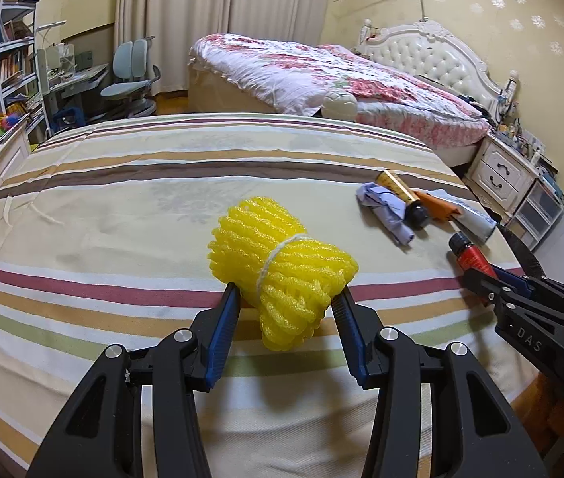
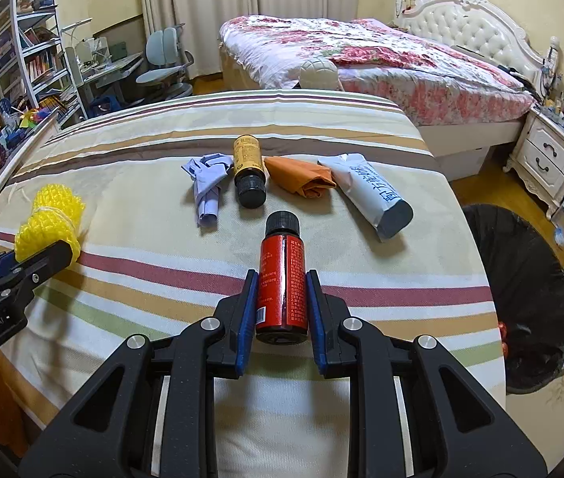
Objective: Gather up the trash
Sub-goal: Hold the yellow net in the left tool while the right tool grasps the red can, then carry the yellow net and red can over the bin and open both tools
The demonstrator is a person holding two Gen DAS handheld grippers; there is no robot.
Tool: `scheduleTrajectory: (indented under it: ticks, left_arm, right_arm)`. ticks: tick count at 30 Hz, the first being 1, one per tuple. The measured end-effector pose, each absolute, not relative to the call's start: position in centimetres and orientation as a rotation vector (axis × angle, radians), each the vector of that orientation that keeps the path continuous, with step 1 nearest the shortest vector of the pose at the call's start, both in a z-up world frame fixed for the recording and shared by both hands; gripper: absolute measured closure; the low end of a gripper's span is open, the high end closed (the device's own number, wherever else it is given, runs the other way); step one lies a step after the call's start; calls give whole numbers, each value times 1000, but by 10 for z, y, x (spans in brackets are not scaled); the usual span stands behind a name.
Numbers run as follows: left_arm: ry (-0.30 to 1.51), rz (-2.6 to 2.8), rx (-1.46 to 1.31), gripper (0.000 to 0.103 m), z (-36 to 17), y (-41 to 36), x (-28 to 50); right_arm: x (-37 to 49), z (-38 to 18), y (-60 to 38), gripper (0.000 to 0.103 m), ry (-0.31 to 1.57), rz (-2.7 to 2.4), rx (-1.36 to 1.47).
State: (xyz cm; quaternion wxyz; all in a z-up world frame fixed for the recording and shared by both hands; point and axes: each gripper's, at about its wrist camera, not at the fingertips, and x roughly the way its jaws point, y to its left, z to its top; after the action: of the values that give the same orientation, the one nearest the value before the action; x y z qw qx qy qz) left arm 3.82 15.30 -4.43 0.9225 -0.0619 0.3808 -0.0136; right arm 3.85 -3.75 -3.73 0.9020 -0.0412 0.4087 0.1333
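Note:
A yellow foam net bundle [image 1: 282,271], tied with white string, sits between my left gripper's [image 1: 286,298] blue pads, which press on both its sides just over the striped bed sheet [image 1: 122,207]. The right wrist view shows the same bundle [image 2: 53,219] at the far left. My right gripper [image 2: 282,275] is shut on a red bottle [image 2: 282,251] with a black cap, held lengthwise above the sheet. That red bottle [image 1: 471,257] also shows at the right of the left wrist view.
Further back on the sheet lie a crumpled blue paper [image 2: 206,183], a yellow bottle [image 2: 247,169], an orange paper [image 2: 302,177] and a grey-white pack [image 2: 377,195]. A black-lined bin [image 2: 521,279] stands on the floor to the right of the bed.

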Motion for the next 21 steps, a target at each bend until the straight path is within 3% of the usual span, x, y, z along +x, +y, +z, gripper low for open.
scheduleTrajectory:
  ticks: [21]
  left_arm:
    - [717,-273,-73,56,-25,42,50]
  right_arm:
    - [37,3,-144,80,721,68,-11]
